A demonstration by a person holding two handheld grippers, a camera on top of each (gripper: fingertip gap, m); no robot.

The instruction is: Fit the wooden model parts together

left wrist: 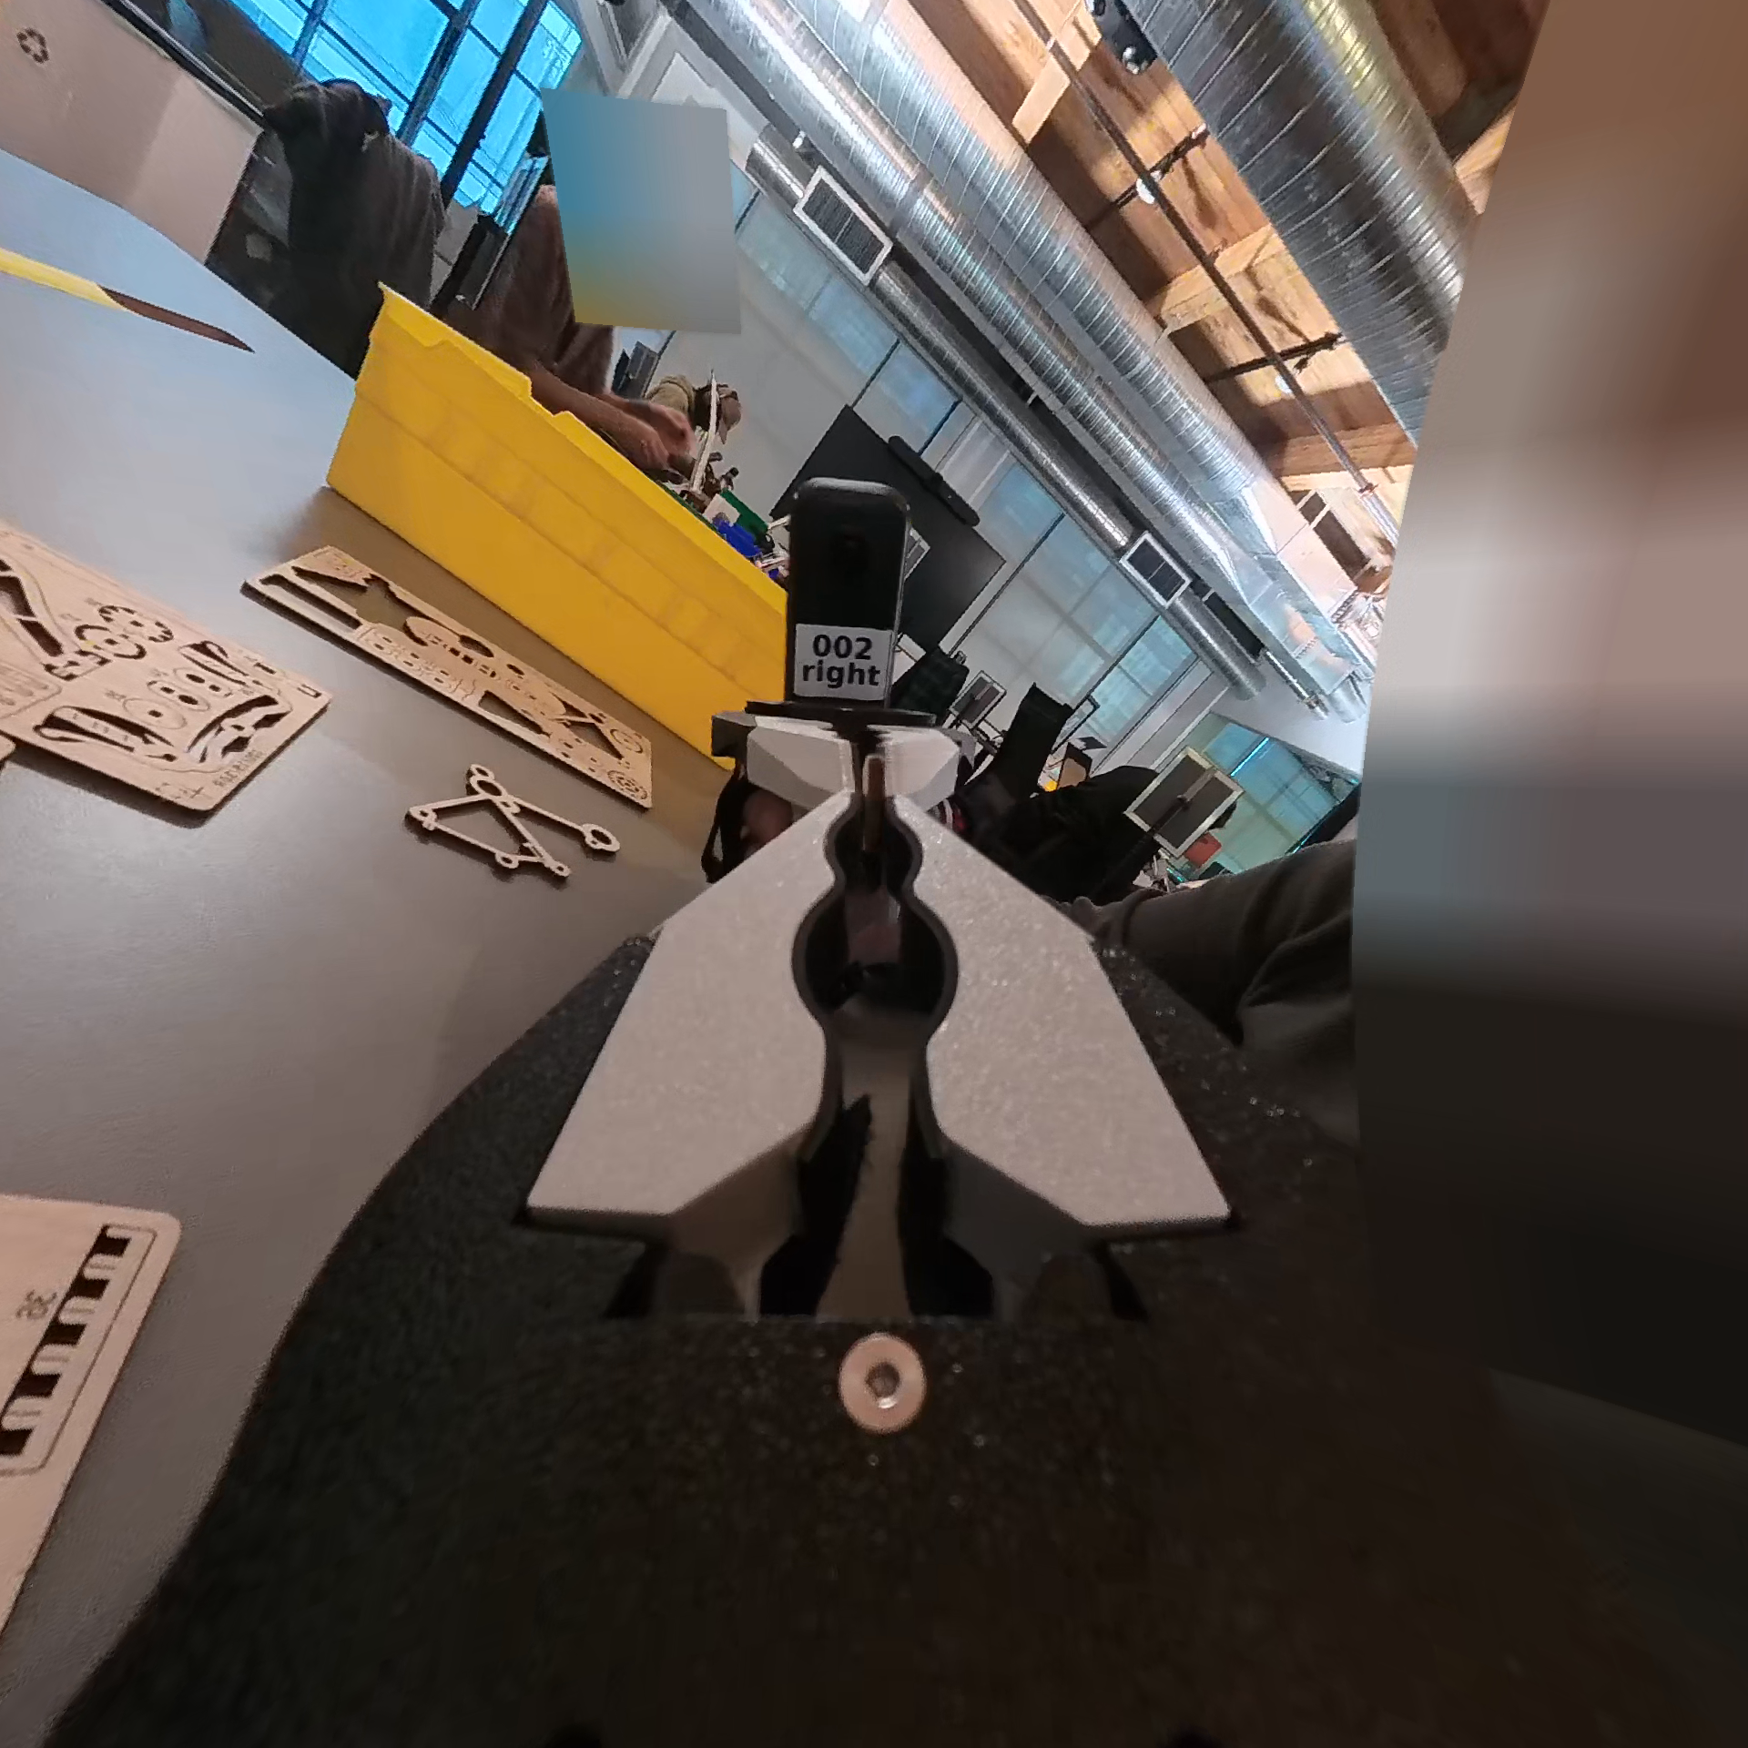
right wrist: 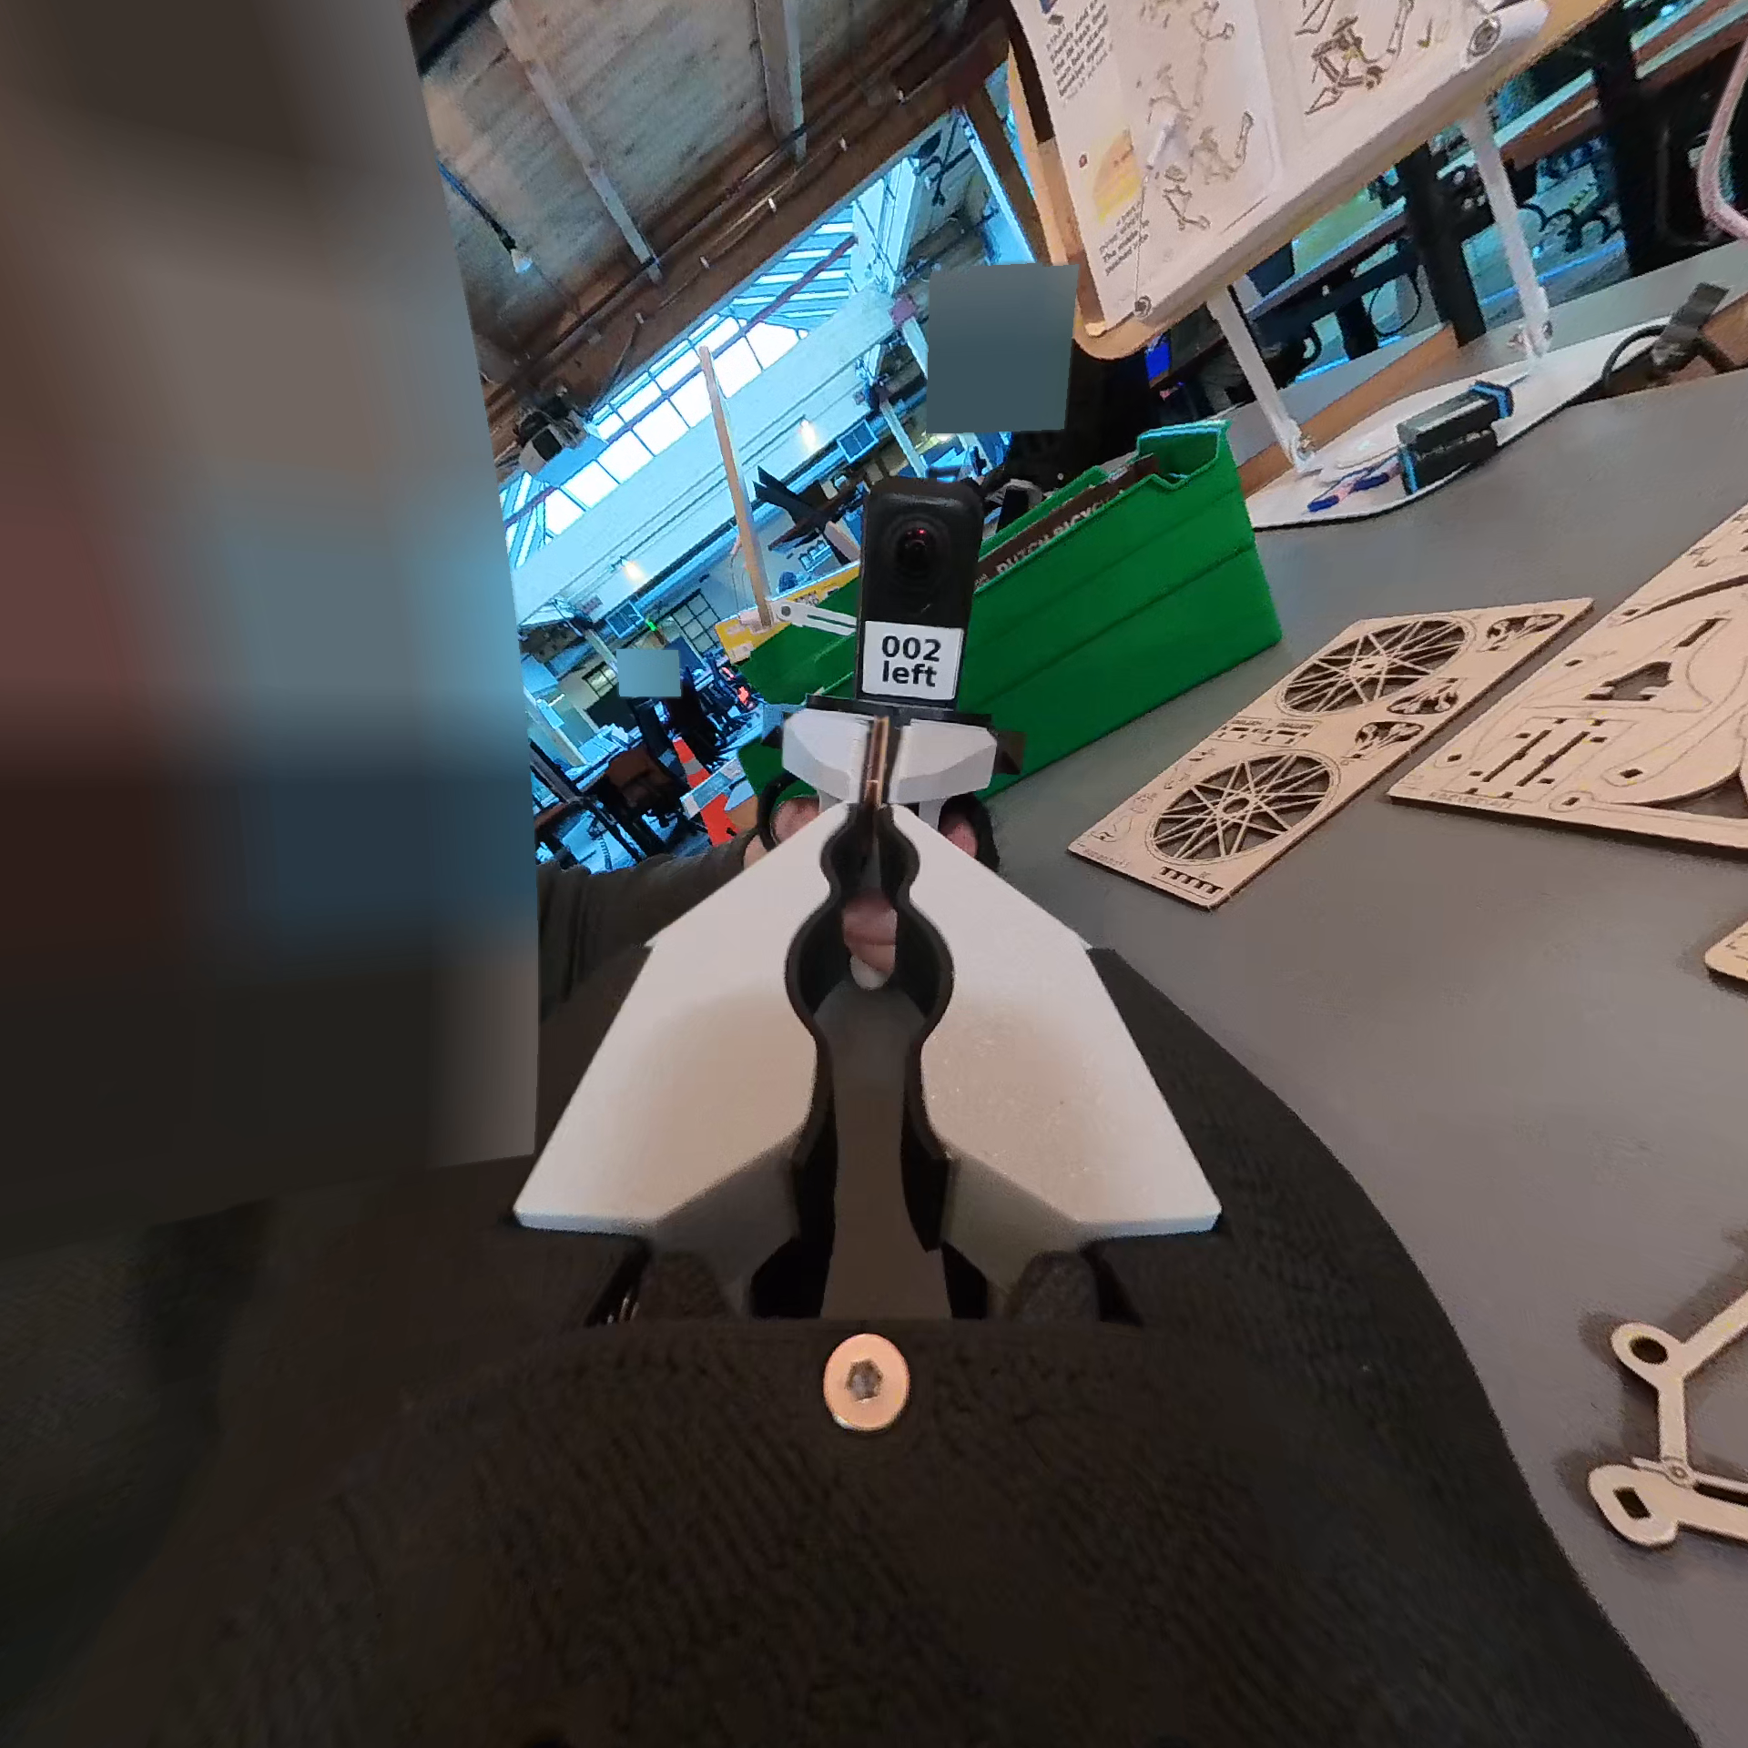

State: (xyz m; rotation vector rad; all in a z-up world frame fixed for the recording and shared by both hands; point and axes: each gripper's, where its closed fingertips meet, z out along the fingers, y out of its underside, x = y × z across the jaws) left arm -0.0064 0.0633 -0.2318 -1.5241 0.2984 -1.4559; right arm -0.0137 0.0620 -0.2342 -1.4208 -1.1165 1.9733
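Here the 2 grippers face each other tip to tip above the near edge of the grey table (left wrist: 236,993), each pair of tongs drawn narrow. The left gripper (left wrist: 875,823) and the right gripper (right wrist: 875,832) seem to pinch 1 thin dark piece between them, though I cannot tell what it is. Leftmost lie punched wooden sheets (left wrist: 161,700), a second sheet (left wrist: 454,662), then a loose triangular frame part (left wrist: 506,823) (free on open tabletop), with a yellow bin (left wrist: 530,530) walling the far side. Further right a green bin (right wrist: 1135,605) stands behind the wheel sheet (right wrist: 1324,738), a larger sheet (right wrist: 1627,719) and an assembled linkage (right wrist: 1665,1447), under a propped instruction booklet (right wrist: 1230,123).
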